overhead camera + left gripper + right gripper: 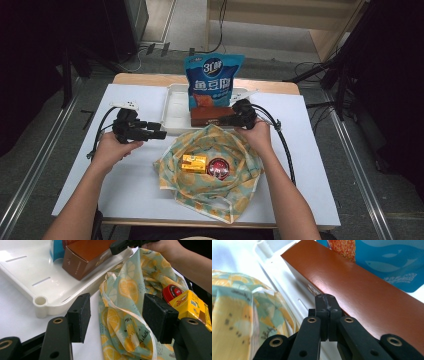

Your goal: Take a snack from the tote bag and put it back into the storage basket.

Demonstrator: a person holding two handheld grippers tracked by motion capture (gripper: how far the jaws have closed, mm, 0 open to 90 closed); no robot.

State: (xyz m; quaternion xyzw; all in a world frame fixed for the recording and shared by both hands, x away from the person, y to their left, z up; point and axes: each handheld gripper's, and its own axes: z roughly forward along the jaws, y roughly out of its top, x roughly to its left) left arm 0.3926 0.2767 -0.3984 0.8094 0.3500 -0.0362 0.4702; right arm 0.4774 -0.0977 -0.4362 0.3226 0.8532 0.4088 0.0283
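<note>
Brown box touches the pressed-together right hand-held gripper; left hand-held gripper gapes beside the lemon-print bag.

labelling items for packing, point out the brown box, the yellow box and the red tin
brown box [210,116], high view, on its top face in the white tray
yellow box [193,163], high view, middle of its top, inside the lemon-print bag
red tin [218,168], high view, centre of its lid, beside the yellow box

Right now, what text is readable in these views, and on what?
"鱼豆腐": large white characters on the blue snack bag standing in the white tray.
Round logo above them: blurred.
Brown box: small print, unreadable.
Yellow box, red round tin: markings too small to read.
Lemon-print bag: script lettering, illegible.
</note>
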